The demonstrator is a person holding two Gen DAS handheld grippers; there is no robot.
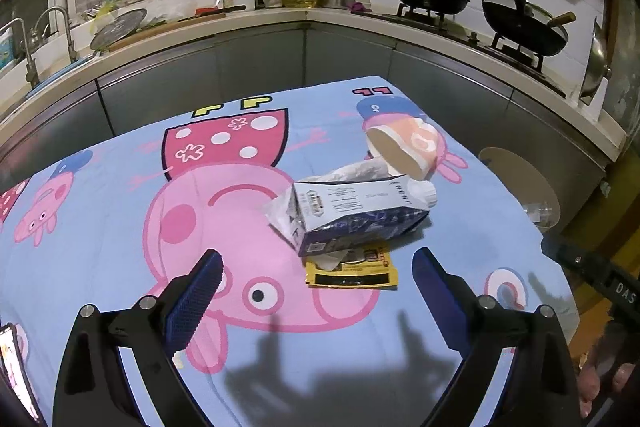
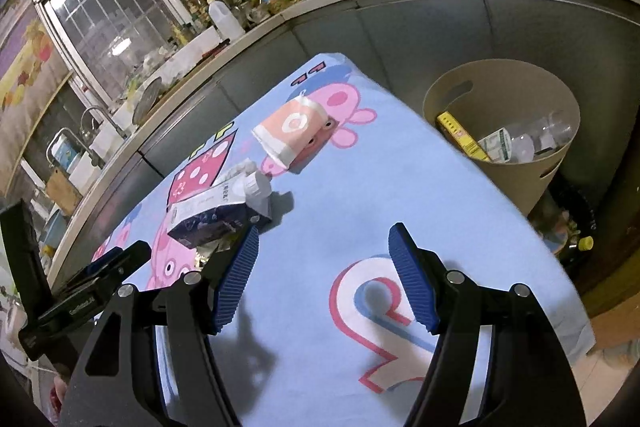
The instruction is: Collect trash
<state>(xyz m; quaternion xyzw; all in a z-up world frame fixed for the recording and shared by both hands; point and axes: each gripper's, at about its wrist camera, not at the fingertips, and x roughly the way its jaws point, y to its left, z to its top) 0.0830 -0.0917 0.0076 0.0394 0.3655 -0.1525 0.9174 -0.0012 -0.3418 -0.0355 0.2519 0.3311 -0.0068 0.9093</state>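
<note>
A white and blue milk carton (image 1: 360,213) lies on its side on the cartoon tablecloth (image 1: 120,227), on a yellow wrapper (image 1: 354,273) and crumpled clear plastic (image 1: 280,213). An orange paper cup (image 1: 404,147) lies tipped behind it. My left gripper (image 1: 316,263) is open and empty, just short of the carton. My right gripper (image 2: 322,239) is open and empty over bare cloth, right of the carton (image 2: 216,211) and cup (image 2: 292,129). A beige bin (image 2: 500,131) holding trash stands off the table's right edge.
A kitchen counter (image 1: 240,31) with bottles, a sink and a stove with pans wraps behind the table. The bin's rim also shows in the left wrist view (image 1: 520,179). The left gripper's body (image 2: 92,287) sits at the right wrist view's left edge.
</note>
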